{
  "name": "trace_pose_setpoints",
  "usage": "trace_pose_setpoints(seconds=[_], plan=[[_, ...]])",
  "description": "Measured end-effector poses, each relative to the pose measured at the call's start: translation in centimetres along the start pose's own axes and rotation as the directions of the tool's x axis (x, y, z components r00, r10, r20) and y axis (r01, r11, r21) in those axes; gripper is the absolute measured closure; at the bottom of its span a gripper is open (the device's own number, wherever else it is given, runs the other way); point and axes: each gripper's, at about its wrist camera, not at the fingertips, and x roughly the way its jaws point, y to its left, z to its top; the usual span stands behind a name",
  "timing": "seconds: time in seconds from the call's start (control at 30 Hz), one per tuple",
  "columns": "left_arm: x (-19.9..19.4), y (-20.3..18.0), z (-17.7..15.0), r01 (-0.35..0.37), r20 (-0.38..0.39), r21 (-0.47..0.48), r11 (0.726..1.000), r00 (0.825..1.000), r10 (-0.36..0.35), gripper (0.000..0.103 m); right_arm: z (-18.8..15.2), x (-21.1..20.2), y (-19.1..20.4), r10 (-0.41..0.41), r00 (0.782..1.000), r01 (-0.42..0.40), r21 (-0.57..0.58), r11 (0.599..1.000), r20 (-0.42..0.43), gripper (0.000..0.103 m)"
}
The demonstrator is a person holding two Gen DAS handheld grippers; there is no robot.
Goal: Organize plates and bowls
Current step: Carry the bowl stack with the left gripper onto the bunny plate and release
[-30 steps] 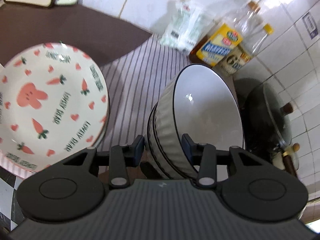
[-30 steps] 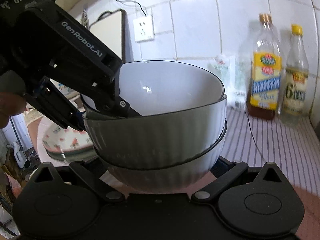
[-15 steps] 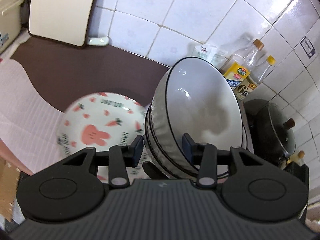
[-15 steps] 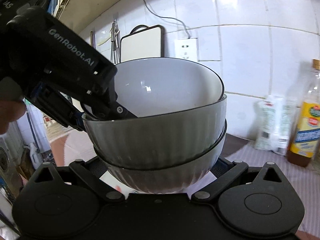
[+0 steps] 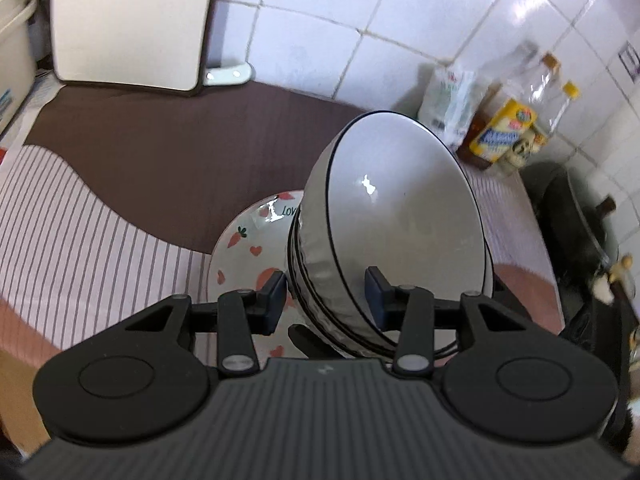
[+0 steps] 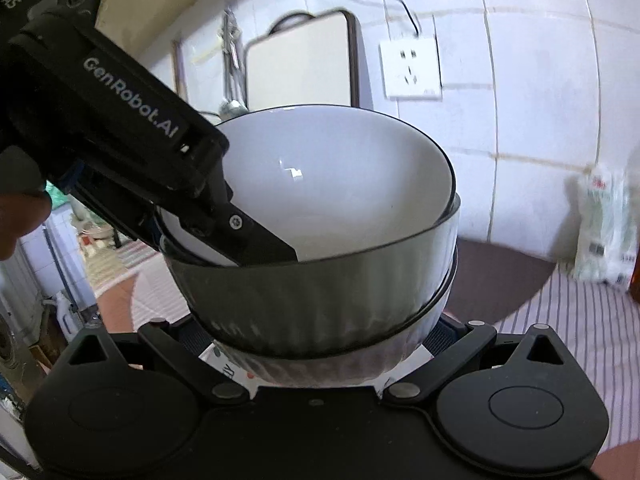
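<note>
Tongs: our left tongs (image 5: 326, 300) clamp rim of nested bowl stack (image 5: 392, 232), right tongs (image 6: 316, 332) grip its base | chg: stack carried leftwards, now above carrot plate (image 5: 248, 248) on worktop | next: prob. lower onto plate.

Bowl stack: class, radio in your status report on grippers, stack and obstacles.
Left gripper fingers clamp the bowl stack rim. Right gripper cradles the stack's base. Stack airborne over the carrot plate. Nothing blocking.
</note>
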Motion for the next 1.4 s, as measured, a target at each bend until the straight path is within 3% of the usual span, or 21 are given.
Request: trace_pose_setpoints(seconds=[0.33,0.87,1.07,1.23,1.4], plan=[[3.3,1.6,1.5,0.046,-0.094,0.128,0.991,0.995,-0.034,0.062,-2.7,2.3,1.1,-0.107,0.994,0.109,0.083,0.991,-0.034,0.0],[5.4,2.8,1.7,0.078,-0.149,0.107,0.991,0.987,-0.061,0.061,-2.5,4.4,1.1,-0.148,0.975,0.159,0.058,0.986,-0.168,0.0],[5.3,2.2,1.4,0.056,-0.126,0.131,0.99,0.991,-0.04,0.059,-1.5,4.8,0.8,-0.154,0.958,0.182,0.097,0.979,-0.24,0.0],[5.2,1.6,1.4,0.009,-0.114,0.139,0.99,0.993,0.007,0.056,-1.4,4.2,2.1,-0.217,0.919,0.241,0.034,0.97,-0.329,0.0],[3.6,1.2,1.4,-0.049,-0.076,0.142,0.989,0.995,0.061,0.048,-1.1,0.4,3.1,-0.224,0.925,0.242,0.022,0.97,-0.307,0.0]])
